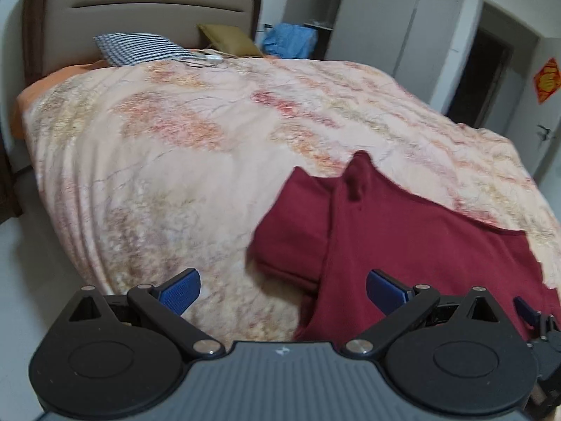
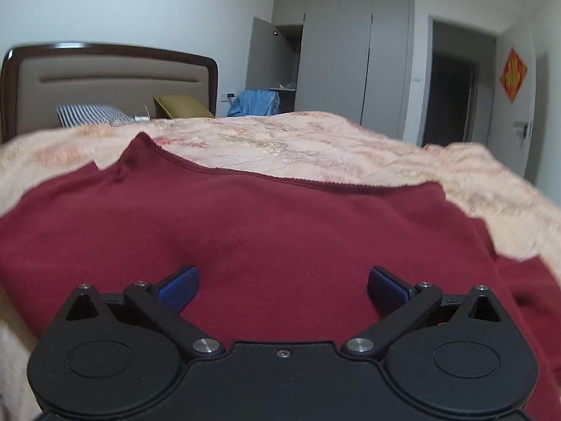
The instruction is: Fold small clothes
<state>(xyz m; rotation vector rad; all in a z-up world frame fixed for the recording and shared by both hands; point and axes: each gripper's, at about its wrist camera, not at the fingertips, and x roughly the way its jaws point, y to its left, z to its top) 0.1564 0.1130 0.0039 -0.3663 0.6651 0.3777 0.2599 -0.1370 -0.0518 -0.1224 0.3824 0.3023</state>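
1. One wide bed point(image 1: 175, 161) fills most of both views, covered by a pale peach quilt point(image 2: 315, 147) with a faded red and tan pattern.
2. A padded beige headboard point(image 1: 140, 17) with a dark wooden frame stands at the far end of the bed.
3. Grey wardrobe doors point(image 2: 333, 63) line the far wall, with a dark open doorway point(image 2: 448, 98) to their right.
4. A dark red garment point(image 1: 403, 245) lies spread on the quilt near the bed's closer edge. In the left wrist view one part of it is folded over the rest, and a small point of cloth sticks up at its far edge. In the right wrist view it covers the whole foreground point(image 2: 280, 231).
5. A checked pillow point(image 1: 140, 47) and an olive cushion point(image 1: 228, 38) rest against the headboard, with a blue bundle point(image 1: 289, 40) just beyond the bed.
6. The left gripper point(image 1: 282, 289) hovers over the garment's left edge, its blue pads point(image 1: 182, 289) spread wide with nothing between them.
7. The right gripper point(image 2: 282, 287) hovers above the middle of the garment, its blue pads point(image 2: 180, 287) likewise spread wide and holding nothing.
8. A red diamond-shaped decoration point(image 2: 513, 74) hangs on the right wall.
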